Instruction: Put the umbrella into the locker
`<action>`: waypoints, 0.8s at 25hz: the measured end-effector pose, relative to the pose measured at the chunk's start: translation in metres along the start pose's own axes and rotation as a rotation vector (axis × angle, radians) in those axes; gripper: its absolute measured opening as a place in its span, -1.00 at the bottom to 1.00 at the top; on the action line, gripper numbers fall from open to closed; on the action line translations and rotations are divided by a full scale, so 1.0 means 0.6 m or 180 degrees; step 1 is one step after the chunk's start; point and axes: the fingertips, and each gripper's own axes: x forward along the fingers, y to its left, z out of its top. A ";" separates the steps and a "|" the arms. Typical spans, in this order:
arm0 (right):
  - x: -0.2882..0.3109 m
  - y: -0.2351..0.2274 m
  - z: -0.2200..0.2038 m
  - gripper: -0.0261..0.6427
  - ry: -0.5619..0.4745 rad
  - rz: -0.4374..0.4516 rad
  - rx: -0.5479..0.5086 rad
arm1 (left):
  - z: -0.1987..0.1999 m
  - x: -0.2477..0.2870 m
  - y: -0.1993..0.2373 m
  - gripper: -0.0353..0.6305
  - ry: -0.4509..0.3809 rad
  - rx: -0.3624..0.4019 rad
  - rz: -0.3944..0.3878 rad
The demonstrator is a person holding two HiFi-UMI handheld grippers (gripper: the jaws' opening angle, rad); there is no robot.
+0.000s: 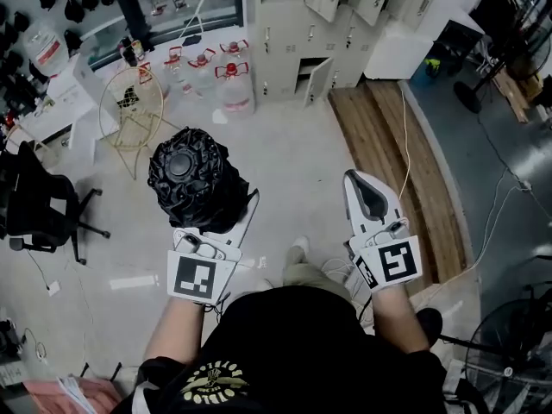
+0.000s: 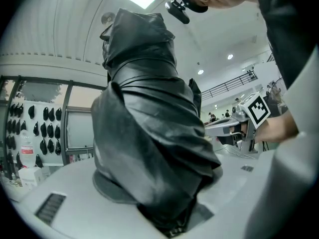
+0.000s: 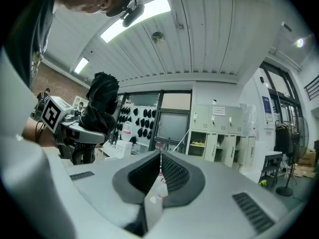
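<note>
While both hands hold their grippers level before the body, the left gripper [image 1: 222, 218] has its jaws pressed on the folded black umbrella [image 1: 191, 179], which stands upright. The right gripper [image 1: 357, 184] is empty, jaws together. The lockers [image 1: 297, 33] stand well ahead, with water bottles [image 1: 235, 80] beside them. In the left gripper view the umbrella blocks them.

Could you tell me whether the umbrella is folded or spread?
Folded: the umbrella is a compact wrapped bundle in the left gripper.
</note>
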 end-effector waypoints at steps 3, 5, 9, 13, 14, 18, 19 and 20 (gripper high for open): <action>0.031 -0.016 -0.010 -0.83 0.0018 0.0050 0.0036 | -0.005 0.032 0.017 -0.07 0.0010 0.0056 0.0012; 0.054 -0.028 -0.011 -0.83 0.0013 0.0111 0.0010 | -0.007 0.053 0.030 -0.07 0.0009 0.0021 0.0053; 0.101 -0.068 -0.007 -0.83 -0.0017 0.0166 -0.0023 | -0.006 0.110 0.057 -0.07 -0.0004 -0.0048 0.0115; 0.142 -0.110 -0.014 -0.83 -0.0027 0.0185 -0.0017 | -0.016 0.163 0.073 -0.07 0.0019 -0.0056 0.0115; 0.153 -0.118 -0.015 -0.83 -0.0031 0.0195 -0.0015 | -0.018 0.175 0.079 -0.07 0.0032 -0.0052 0.0129; 0.208 -0.173 -0.025 -0.83 0.0013 0.0265 0.0015 | -0.022 0.252 0.102 -0.07 0.0078 -0.0094 0.0152; 0.223 -0.191 -0.030 -0.83 0.0036 0.0283 0.0026 | -0.023 0.276 0.107 -0.07 0.0098 -0.0103 0.0161; 0.234 -0.205 -0.033 -0.83 0.0050 0.0295 0.0038 | -0.025 0.292 0.112 -0.07 0.0116 -0.0108 0.0172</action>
